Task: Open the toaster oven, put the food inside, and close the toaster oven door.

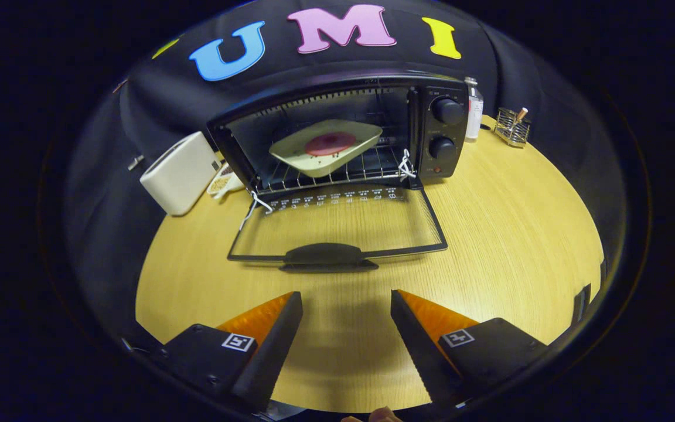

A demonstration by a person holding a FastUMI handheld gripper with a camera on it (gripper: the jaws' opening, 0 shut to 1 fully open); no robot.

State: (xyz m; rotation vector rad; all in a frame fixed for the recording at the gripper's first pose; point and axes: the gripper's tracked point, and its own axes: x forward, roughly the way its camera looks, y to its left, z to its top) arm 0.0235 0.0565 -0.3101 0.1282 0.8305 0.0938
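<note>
Hovering claw (346, 299) agape, empty; toaster oven (343, 132) beyond, door (337, 225) down

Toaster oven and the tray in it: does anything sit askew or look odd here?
Yes. The tray holding the food sits tilted and skewed on the rack inside the toaster oven, not flat or square. The door lies fully open on the table. The gripper is open, short of the door handle.
</note>
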